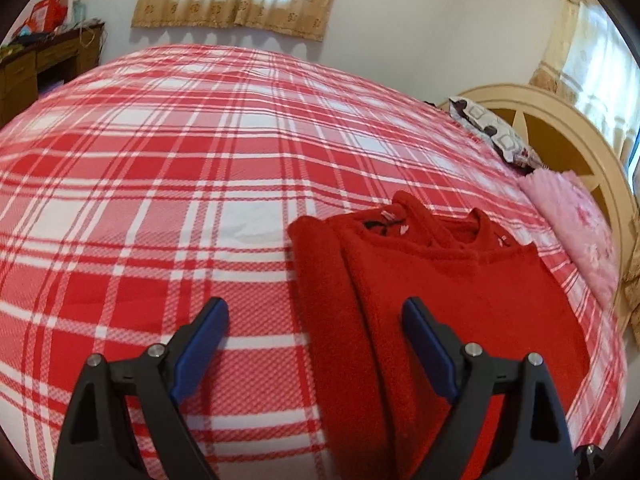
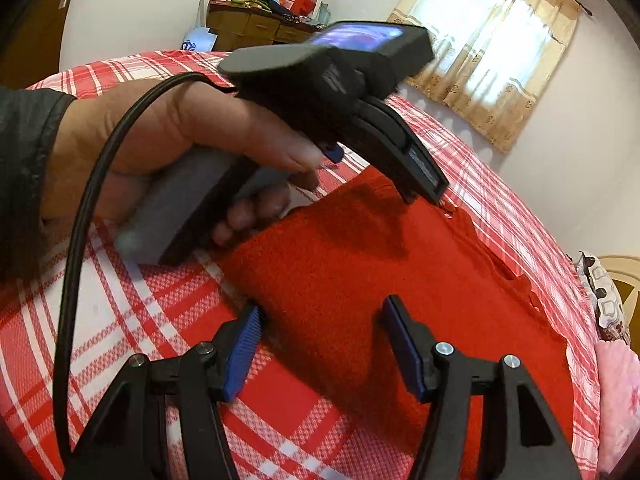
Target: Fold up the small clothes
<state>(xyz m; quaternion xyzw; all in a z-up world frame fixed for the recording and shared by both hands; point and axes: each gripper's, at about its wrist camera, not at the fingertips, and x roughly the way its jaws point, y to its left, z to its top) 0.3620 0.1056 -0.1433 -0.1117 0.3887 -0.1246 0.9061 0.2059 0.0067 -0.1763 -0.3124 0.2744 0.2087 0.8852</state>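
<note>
Blue pads (image 1: 200, 344) of my left gripper (image 1: 316, 312) sit closest to the lens, spread wide with nothing gripped — one finger hangs over the bare bedspread (image 1: 160, 160), the other over the red sweater (image 1: 460, 300). That plaid bedspread, red and white, fills nearly everything ahead of both grippers. On it the sweater lies flat, a fold running lengthwise along its left side, its neckline at the far end, away from me. It starts right under my left gripper and stretches ahead and to its right.

From the right wrist view, my right gripper (image 2: 320, 312) is also released, jaws apart and empty, hovering just above the near edge of the sweater (image 2: 360, 272); its left pad (image 2: 242, 350) is over the bedspread (image 2: 120, 320) beside the cloth, the right one over the cloth itself. Ahead and to its left my left hand (image 2: 168, 148) clasps the handle of the other gripper (image 2: 424, 184), whose tip points down at the sweater's far part — whether it touches, I cannot tell.

Beyond the sweater, to the right, lie a pink pillow (image 1: 580, 224) and a patterned one (image 1: 492, 128) against the headboard (image 1: 560, 136).
</note>
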